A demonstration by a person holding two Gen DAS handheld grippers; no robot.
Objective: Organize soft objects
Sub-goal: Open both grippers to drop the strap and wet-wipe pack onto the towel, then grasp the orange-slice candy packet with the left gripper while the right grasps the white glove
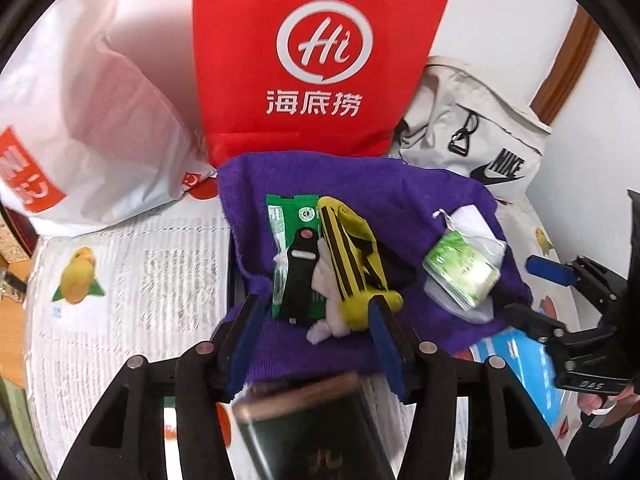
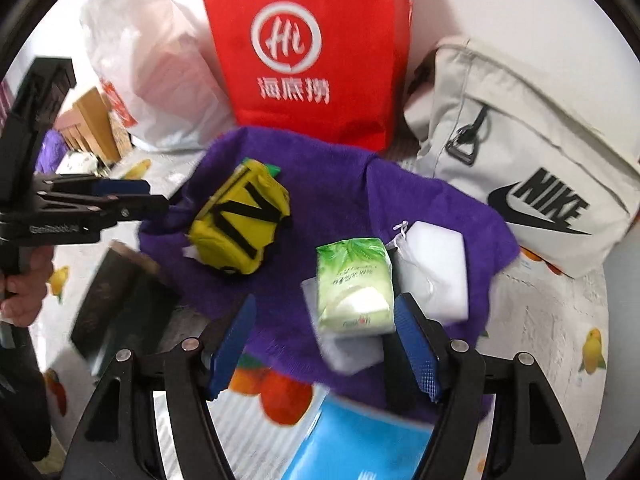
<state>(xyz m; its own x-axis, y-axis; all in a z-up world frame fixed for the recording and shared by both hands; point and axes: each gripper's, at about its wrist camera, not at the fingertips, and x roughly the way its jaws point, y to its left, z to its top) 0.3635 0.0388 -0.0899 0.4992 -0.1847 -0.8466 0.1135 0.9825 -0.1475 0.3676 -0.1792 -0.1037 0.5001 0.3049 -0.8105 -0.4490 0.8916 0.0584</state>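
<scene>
Purple towel (image 1: 420,208) lies spread on the printed table cover (image 1: 120,280), fleecy nap, edges rumpled; soft items heaped on it. Left gripper (image 1: 316,332) hangs over the towel's near-left part, jaws spread, nothing pinched; directly ahead of its tips sit the yellow pouch with black stripes (image 1: 352,256), a green foil packet (image 1: 286,232) under a black strap (image 1: 298,280), and a white fluffy scrap (image 1: 328,320). Pouch's long axis runs roughly away from the gripper, slightly slanted; its near end touches the right finger. Right gripper (image 2: 324,340) hangs over the towel's near-right part, jaws spread wide either side of the green tissue pack (image 2: 354,284), pads not pressing as far as can be seen. Pack is soft plastic film, pillowy block, long axis pointing away along the fingers; it rests on a flat white sponge-like block (image 2: 436,264). Judgement: right hand is nearer the tissue pack, left nearer the pouch. Red non-woven bag (image 2: 312,52), white plastic bag (image 2: 160,80) and beige canvas bag (image 2: 532,184) stand behind the towel.
</scene>
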